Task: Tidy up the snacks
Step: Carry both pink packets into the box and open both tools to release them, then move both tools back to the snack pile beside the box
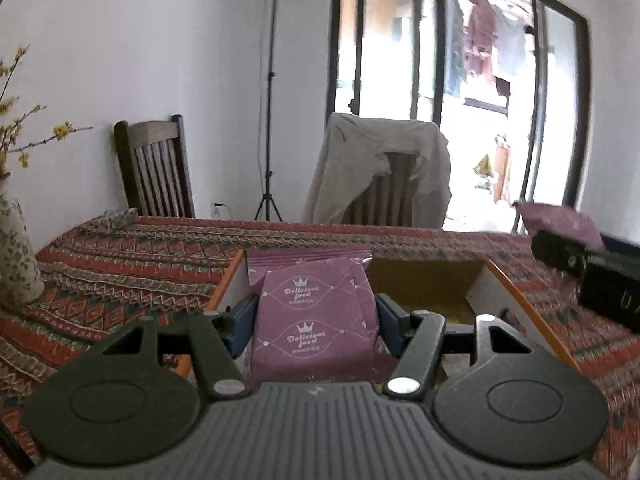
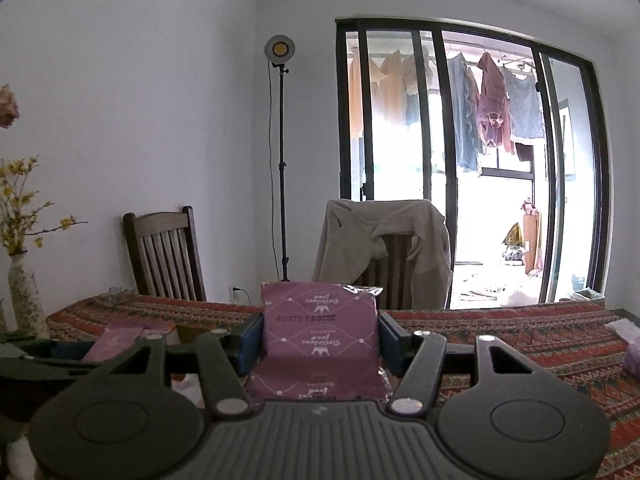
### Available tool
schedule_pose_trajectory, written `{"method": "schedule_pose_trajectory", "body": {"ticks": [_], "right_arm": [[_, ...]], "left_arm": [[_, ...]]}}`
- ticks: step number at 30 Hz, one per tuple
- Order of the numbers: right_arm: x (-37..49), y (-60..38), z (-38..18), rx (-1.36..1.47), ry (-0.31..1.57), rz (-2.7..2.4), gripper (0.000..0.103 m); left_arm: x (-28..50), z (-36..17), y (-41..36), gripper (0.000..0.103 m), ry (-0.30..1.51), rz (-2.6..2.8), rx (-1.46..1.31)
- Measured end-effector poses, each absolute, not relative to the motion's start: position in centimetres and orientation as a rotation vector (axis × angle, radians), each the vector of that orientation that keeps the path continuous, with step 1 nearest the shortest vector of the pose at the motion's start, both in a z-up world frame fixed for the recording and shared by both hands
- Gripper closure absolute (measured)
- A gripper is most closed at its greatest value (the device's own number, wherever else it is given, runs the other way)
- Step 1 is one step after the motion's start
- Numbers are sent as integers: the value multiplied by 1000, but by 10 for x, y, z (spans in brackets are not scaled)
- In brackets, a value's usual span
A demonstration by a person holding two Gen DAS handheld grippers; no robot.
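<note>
My left gripper (image 1: pixel 316 322) is shut on a purple "Delicious food" snack packet (image 1: pixel 316 320) and holds it upright inside the left end of an open cardboard box (image 1: pixel 500 284). More purple packets (image 1: pixel 304 258) stand behind it in the box. My right gripper (image 2: pixel 318 340) is shut on another purple snack packet (image 2: pixel 320 332), held above the table to the right of the box. The right gripper and its packet (image 1: pixel 560 220) also show at the right edge of the left wrist view. The left gripper (image 2: pixel 48 360) shows at the left of the right wrist view.
The table carries a red patterned cloth (image 1: pixel 120 248). A flowered vase (image 1: pixel 16 256) with yellow blossoms stands at the left edge. Two chairs (image 2: pixel 164 256) stand behind the table, one draped with a beige garment (image 2: pixel 384 240). A light stand (image 2: pixel 282 160) and glass doors are behind.
</note>
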State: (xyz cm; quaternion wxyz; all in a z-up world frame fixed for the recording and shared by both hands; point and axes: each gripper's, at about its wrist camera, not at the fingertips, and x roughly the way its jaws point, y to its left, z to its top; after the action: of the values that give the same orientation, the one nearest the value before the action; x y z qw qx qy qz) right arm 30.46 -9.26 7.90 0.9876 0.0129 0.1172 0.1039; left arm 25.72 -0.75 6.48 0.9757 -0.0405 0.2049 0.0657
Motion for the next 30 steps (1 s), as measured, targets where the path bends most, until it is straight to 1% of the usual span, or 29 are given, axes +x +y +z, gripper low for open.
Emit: {"method": "schedule_pose_trajectory", "body": {"ticks": [4,8,17,19,20,21,22,23,30], "right_arm": [[326,-88,65,49,252,198,44],[332,-87,47,30,268,208,44],[340,-90,29,33,356,210,44],[337,-93,27,43,367,208,42],[336,-95,25,48,367,205,32],[335,-97,25,55,366,204,25],[333,-98,24,63,360,206,10],[332,-100,24,73,354,207,0],[331,-104,24,89,351,194,0]], "left_arm": [[274,60,4,40,386,155,-149],[280,48,10,40,347,163,-132],[284,33,12,39,369,142,-114],[280,33,14,28,351,129,-127],[278,34,15,13,340,123,-138],[275,34,16,1,326,128,-146],[272,35,16,0,309,137,-150],[270,36,17,0,294,145,-151],[270,34,19,0,305,160,-163]]}}
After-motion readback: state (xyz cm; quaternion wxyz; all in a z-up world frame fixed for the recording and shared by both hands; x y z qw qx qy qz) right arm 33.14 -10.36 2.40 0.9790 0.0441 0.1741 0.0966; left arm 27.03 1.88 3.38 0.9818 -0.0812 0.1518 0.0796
